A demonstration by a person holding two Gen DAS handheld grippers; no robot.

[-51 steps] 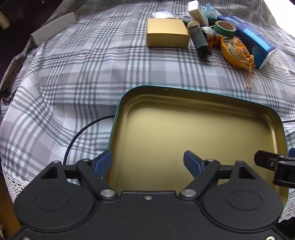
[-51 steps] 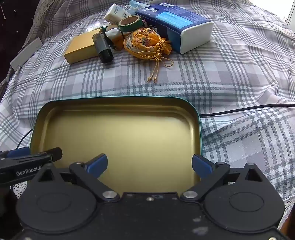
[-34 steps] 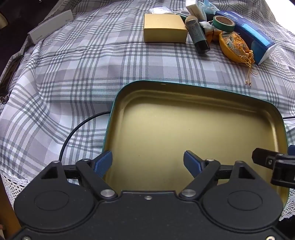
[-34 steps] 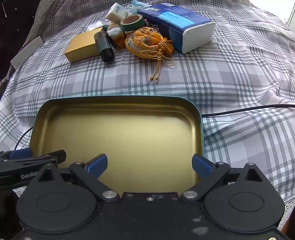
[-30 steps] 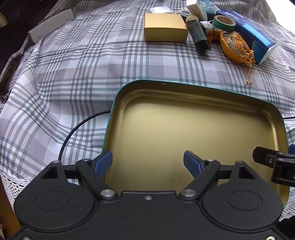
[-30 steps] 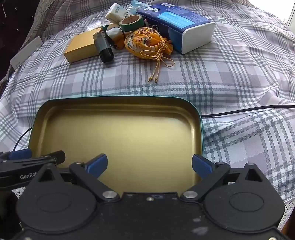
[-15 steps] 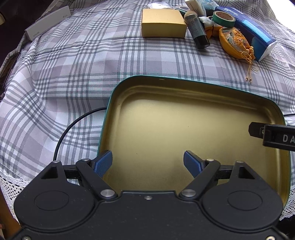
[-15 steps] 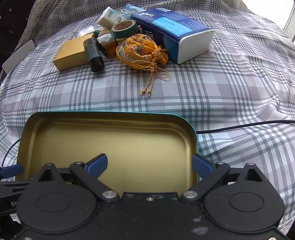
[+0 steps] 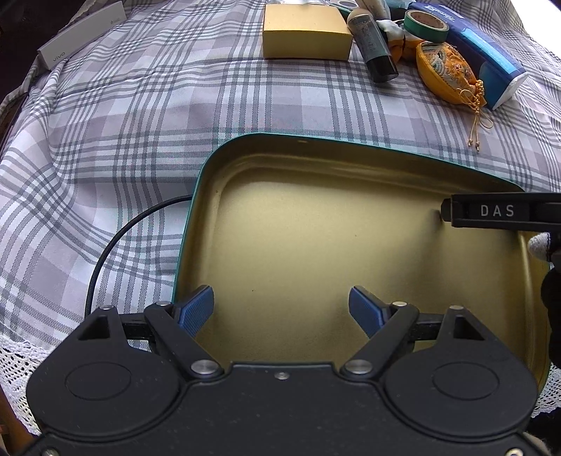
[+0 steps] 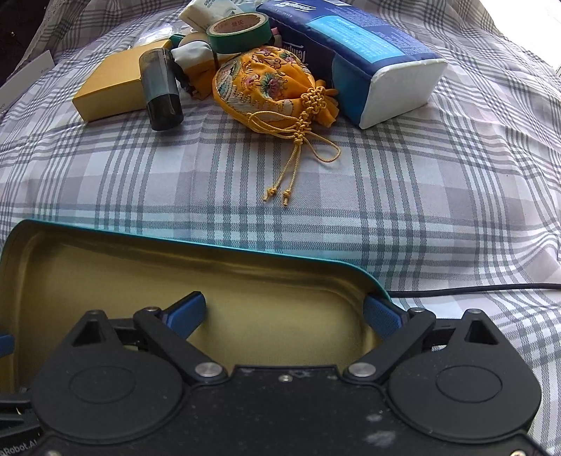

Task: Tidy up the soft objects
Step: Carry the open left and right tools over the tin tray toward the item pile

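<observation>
Right wrist view: yellow embroidered pouch (image 10: 270, 84) lies on its side on the plaid cloth (image 10: 403, 196) toward the far edge, drawstring knotted, tasselled cords trailing toward the tin. It touches the blue tissue pack (image 10: 354, 52) on one side; a roll of green tape (image 10: 238, 31) sits on the pile just behind it. Dark bottle (image 10: 159, 89) and gold box (image 10: 112, 89) lie beside the pile.

Gold-lined tin tray (image 10: 196, 247) with teal rim sits at the near edge, nothing in it. Black cable (image 10: 473, 289) runs off from its corner.

Left wrist view adds a white box (image 9: 82, 35) at the far left corner of the cloth, and a cable loop by the tray's left side. It also shows the right gripper's (image 10: 284, 312) side, marked "DAS", over the tray's right rim, with a gloved fingertip (image 9: 540, 245) below it, probably the person's.

Left gripper (image 9: 280, 307): jaws spread wide, over the tray floor, holding nothing. Right gripper: jaws also wide apart, empty; right blue pad looks to sit at the tray's corner rim, contact unclear.
</observation>
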